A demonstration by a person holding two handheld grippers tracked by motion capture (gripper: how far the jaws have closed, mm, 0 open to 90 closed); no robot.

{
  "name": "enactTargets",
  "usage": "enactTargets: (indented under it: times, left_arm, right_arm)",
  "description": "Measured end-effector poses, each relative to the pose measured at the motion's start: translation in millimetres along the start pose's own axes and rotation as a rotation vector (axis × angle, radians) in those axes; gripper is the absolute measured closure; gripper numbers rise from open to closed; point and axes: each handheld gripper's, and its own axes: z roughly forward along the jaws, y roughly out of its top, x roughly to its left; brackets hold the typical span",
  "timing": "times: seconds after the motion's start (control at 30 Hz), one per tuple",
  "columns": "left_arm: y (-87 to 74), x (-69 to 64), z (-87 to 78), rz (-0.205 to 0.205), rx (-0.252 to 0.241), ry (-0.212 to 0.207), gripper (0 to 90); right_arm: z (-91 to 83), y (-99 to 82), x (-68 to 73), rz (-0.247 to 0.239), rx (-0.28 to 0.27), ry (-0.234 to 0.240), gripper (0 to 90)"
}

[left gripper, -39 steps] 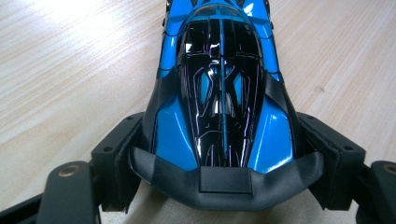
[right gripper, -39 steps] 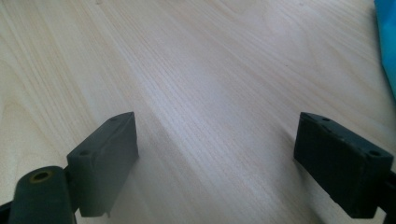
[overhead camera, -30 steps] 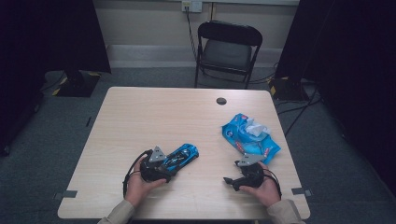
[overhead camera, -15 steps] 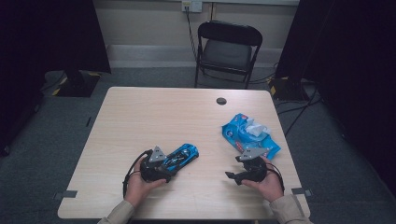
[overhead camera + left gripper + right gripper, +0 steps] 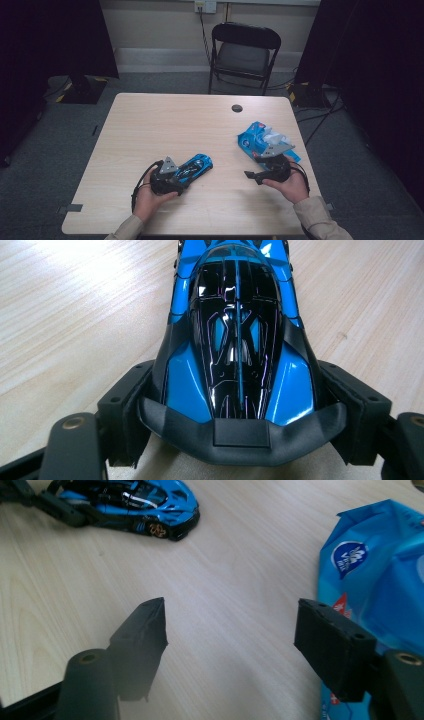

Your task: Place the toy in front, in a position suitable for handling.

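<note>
A glossy blue and black toy car point(image 5: 196, 165) rests on the wooden table point(image 5: 165, 130). My left gripper point(image 5: 181, 176) is shut on its rear end. In the left gripper view both pads press the flanks of the car point(image 5: 235, 340), the left gripper point(image 5: 239, 392) straddling its tail. My right gripper point(image 5: 253, 176) hovers above the table, pointing left, just in front of a blue wipes packet point(image 5: 260, 141). Its jaws have just been closing, but they stand open with nothing between them. From the right gripper point(image 5: 230, 617) the packet point(image 5: 380, 570) lies to the right and the car point(image 5: 135, 502) far left.
A small black round disc point(image 5: 237, 108) lies near the table's far edge. A black folding chair point(image 5: 244, 50) stands behind the table. Bare wood stretches between the car and the packet and over the far left half.
My right gripper has lifted off the table and shifted slightly toward the packet, its jaws a little narrower. The left gripper and the car have not moved.
</note>
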Motion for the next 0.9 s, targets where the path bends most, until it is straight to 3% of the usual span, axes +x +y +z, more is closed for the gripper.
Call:
enactTargets:
  times: [0.13, 0.33, 0.9]
  left_arm:
    - [0.1, 0.1, -0.1, 0.003, 0.002, -0.001, 23.6]
    - [0.1, 0.2, -0.1, 0.003, 0.003, -0.001, 23.6]
    - [0.0, 0.0, 0.0, 0.0, 0.0, 0.0, 23.6]
  right_arm:
    - [-3.9, 3.4, -5.9, 0.024, 0.009, 0.011, 34.5]
    - [-10.4, 11.9, -15.2, 0.019, 0.015, -0.02, 35.2]
    - [-29.4, 23.4, -45.0, 0.084, 0.025, -0.108, 42.6]
